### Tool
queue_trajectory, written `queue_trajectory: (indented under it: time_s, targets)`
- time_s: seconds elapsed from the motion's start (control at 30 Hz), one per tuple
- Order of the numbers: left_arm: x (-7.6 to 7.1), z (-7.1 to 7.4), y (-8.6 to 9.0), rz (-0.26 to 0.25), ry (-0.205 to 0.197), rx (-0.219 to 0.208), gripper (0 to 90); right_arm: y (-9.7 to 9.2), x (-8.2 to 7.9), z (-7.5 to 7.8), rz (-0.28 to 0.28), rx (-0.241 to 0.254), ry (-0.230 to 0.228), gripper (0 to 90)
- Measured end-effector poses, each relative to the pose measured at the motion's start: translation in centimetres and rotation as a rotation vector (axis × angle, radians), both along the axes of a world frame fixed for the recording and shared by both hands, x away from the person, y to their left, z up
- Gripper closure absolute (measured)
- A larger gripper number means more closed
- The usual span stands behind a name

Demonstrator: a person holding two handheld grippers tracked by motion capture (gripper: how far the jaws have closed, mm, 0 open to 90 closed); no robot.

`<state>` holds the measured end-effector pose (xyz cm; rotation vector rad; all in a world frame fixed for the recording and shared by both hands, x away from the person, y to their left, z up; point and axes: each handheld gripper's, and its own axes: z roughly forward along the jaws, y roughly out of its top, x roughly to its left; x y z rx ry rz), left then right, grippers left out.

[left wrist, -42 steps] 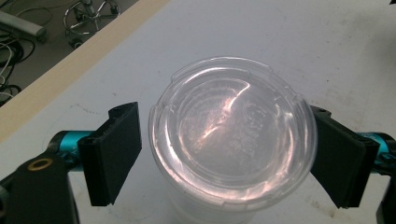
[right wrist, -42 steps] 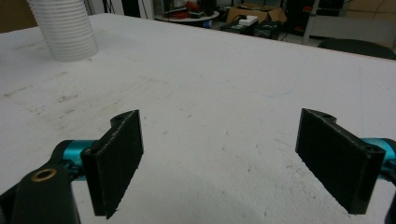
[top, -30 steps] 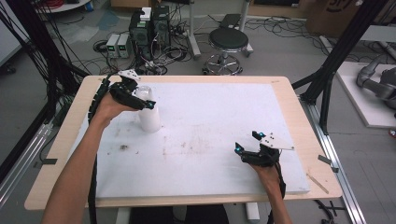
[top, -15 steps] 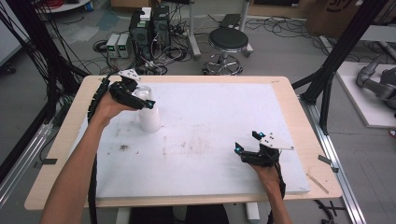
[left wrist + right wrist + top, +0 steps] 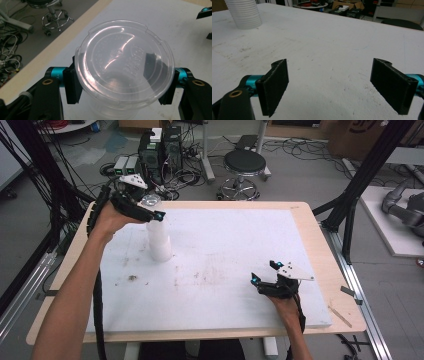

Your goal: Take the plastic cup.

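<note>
Clamped in the left claw [image 5: 120, 82] is a clear plastic cup with a round transparent lid [image 5: 125, 60]; its jaws have just been closing, and the black pads now press on the cup's sides just under the lid rim. From the high view, that left claw [image 5: 145, 210] holds the cup directly above a tall stack of white ribbed plastic cups [image 5: 159, 240] standing on the white surface [image 5: 230, 245]. Over near the front edge, well apart from the stack, the right claw [image 5: 263, 276] hovers low with its jaws spread wide and nothing between them.
</note>
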<state>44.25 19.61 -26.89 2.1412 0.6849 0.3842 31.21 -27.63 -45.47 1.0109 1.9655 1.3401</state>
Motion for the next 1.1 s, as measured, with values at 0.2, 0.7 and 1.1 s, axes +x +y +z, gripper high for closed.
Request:
queue_trajectory:
  time_s: [0.2, 0.7, 1.1]
  targets:
    - [-0.4, 3.0, 0.3, 0.006, -0.045, 0.000, 35.6, 0.0, 0.0, 0.0, 0.000, 0.001, -0.001, 15.1]
    - [-1.6, 3.6, 2.1, 0.001, -0.088, -0.081, 35.6, 0.0, 0.1, 0.0, 0.003, -0.003, 0.003, 15.1]
    - [-5.1, 2.8, 1.1, -0.133, -0.130, -0.196, 36.5, -0.1, 0.0, 0.0, 0.001, 0.006, 0.003, 15.1]
